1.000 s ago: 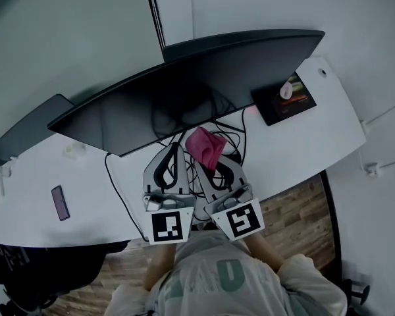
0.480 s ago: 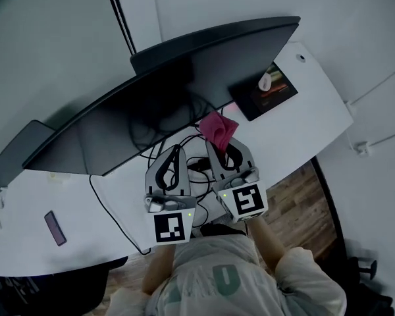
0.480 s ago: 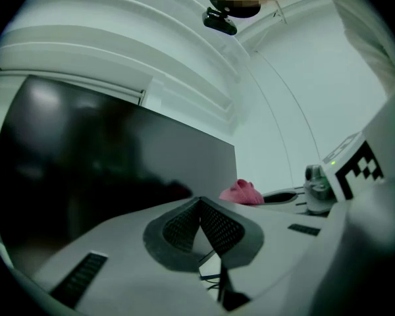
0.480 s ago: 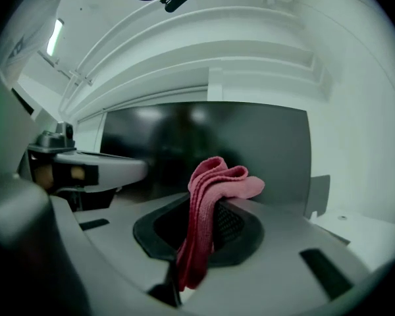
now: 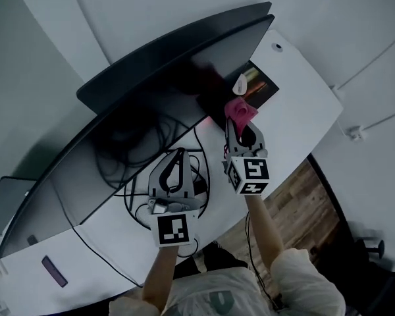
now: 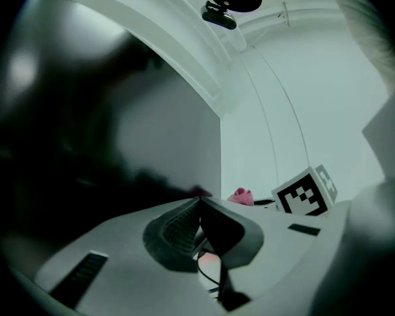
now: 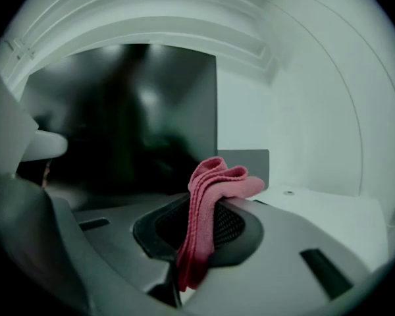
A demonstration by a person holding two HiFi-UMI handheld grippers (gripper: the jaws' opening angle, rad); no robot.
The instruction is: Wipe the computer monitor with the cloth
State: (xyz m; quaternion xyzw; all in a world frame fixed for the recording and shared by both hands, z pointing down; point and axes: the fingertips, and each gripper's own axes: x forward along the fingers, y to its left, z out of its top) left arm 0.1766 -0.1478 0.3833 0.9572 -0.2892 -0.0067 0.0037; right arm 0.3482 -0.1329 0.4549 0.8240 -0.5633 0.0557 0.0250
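Far left on the white counter [image 5: 296, 97] there's one phone [image 5: 54, 271], small, flat and purplish, lying on its own.

Next over is the left forearm [image 5: 159, 278], bare, coming up from the bottom of the head view. It holds the left tool [image 5: 178, 154] low over the counter, nose aimed at the monitor's bottom edge. That tool's jaws are pressed right together with the ribbed pads touching, and there's nothing caught between them. Around and under it sits a tangle of thin black cables [image 5: 135, 188].

Just one monitor [image 5: 138, 117] here: a wide, curved, glossy dark screen running diagonally across the counter, with the cables reflected in it.

The right forearm [image 5: 262, 226] is stretched further forward than the left one. It carries the right tool [image 5: 240, 120] up by the monitor's lower right end. This tool is clamped on the one cloth [image 5: 240, 109], a pink, folded, fuzzy knit thing. The folds poke out past the jaw tips and the tail hangs down between the jaws. The cloth is right at the screen's lower edge, but I can't tell if it's actually touching the glass.

So that's two tools, one of them loaded.

Just past the cloth there's a flat dark pad [image 5: 262, 89] with a small pale object [image 5: 240, 82] on it. Off the counter's right edge you get wood-plank floor [image 5: 303, 203].
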